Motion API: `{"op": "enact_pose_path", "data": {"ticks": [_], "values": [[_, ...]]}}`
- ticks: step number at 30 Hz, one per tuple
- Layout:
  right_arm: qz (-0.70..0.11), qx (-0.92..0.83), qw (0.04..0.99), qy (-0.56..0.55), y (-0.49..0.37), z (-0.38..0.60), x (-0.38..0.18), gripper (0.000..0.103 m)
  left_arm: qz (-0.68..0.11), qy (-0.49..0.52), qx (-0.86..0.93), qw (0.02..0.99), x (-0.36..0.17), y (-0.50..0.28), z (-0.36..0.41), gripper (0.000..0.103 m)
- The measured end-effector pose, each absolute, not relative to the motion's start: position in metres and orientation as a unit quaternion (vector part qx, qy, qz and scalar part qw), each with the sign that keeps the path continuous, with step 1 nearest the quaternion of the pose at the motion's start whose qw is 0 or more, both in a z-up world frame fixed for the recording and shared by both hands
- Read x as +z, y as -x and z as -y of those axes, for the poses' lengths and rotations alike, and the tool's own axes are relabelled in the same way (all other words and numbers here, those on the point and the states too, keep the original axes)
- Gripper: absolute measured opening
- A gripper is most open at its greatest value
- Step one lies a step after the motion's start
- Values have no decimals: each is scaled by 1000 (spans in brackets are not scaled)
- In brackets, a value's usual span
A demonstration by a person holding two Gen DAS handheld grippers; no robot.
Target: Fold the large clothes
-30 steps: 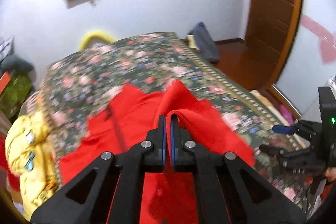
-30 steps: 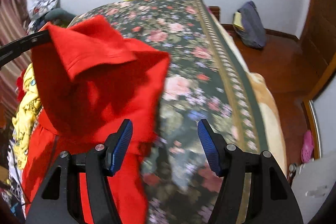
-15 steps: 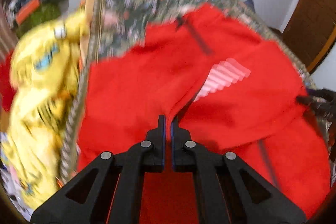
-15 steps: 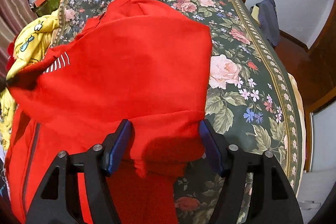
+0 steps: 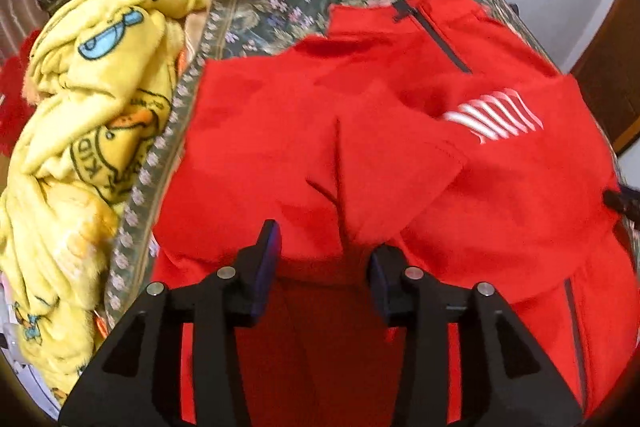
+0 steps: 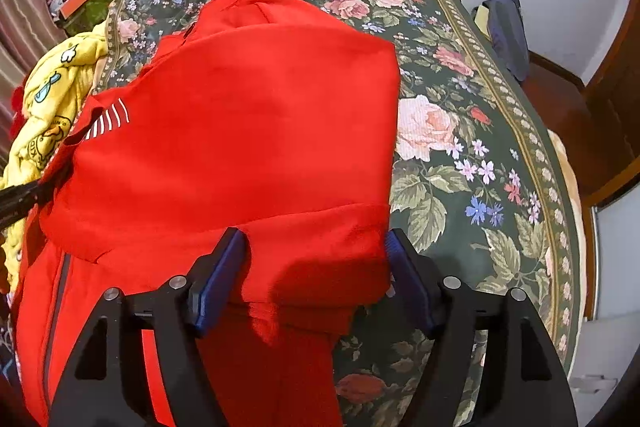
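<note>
Jacket (image 5: 280,147) lies on bed (image 6: 460,131), top half doubled over bottom. Our left tongs (image 5: 322,263) and right tongs (image 6: 316,267) opening, fabric loose between them: we judge fold laid, ready for smoothing.

Even, soft indoor light, no glare; left wrist view motion-blurred, right sharper; fisheye bend + dark corners.
</note>
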State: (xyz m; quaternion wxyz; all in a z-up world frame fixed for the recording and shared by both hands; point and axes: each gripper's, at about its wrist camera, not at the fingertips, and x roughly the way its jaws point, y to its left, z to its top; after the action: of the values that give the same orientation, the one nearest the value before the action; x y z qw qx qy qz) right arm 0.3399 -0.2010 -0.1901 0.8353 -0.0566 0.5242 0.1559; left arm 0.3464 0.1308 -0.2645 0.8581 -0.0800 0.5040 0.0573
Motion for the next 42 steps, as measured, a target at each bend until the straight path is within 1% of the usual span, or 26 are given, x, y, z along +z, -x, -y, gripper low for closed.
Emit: {"op": "enact_pose_path", "data": {"ticks": [6, 8, 9, 10, 11, 15, 17, 18, 20, 22, 23, 25, 27, 29, 33, 35, 37, 42], "values": [[-526, 157, 834, 46, -340, 204, -192, 72, -472, 117, 79, 870, -247, -343, -158, 41], [-527, 156, 834, 47, -340, 204, -192, 72, -468, 122, 84, 871, -245, -334, -166, 34], [-527, 155, 834, 48, -340, 204, -192, 72, -468, 120, 87, 871, -246, -331, -168, 24], [-527, 155, 834, 48, -339, 203, -192, 72, -469, 114, 94, 871, -247, -326, -171, 11], [-527, 154, 834, 48, -339, 203, -192, 72, -472, 110, 97, 869, -249, -321, -174, 9], [-527, 150, 835, 48, -339, 202, -192, 72, -495, 123, 97, 855, -270, -303, -189, 9], [-527, 148, 835, 48, -338, 202, -192, 73, -510, 137, 92, 844, -281, -298, -193, 11], [-527, 147, 835, 49, -338, 202, -192, 73, -519, 144, 89, 838, -287, -294, -196, 15], [-529, 146, 835, 50, -338, 201, -191, 73, -518, 138, 89, 839, -288, -288, -194, 21], [-530, 145, 834, 51, -338, 201, -191, 74, -524, 109, 97, 839, -285, -285, -190, 35], [-530, 144, 834, 51, -338, 202, -191, 74, -528, 92, 100, 838, -284, -284, -188, 38], [-534, 143, 832, 50, -339, 202, -191, 75, -537, 67, 100, 835, -282, -282, -187, 48], [-539, 143, 829, 54, -340, 201, -191, 75, -544, 51, 99, 832, -278, -278, -188, 50], [-543, 143, 825, 65, -341, 200, -188, 75, -544, 50, 94, 832, -271, -274, -193, 50], [-540, 149, 822, 99, -341, 194, -179, 75, -528, 52, 94, 842, -245, -274, -206, 54], [-529, 156, 827, 111, -341, 190, -169, 75, -511, 46, 93, 853, -226, -276, -211, 56], [-514, 160, 834, 117, -343, 188, -156, 75, -494, 39, 94, 863, -209, -284, -214, 63], [-477, 178, 853, 112, -359, 175, -124, 75, -462, 17, 82, 883, -177, -327, -211, 64]]}}
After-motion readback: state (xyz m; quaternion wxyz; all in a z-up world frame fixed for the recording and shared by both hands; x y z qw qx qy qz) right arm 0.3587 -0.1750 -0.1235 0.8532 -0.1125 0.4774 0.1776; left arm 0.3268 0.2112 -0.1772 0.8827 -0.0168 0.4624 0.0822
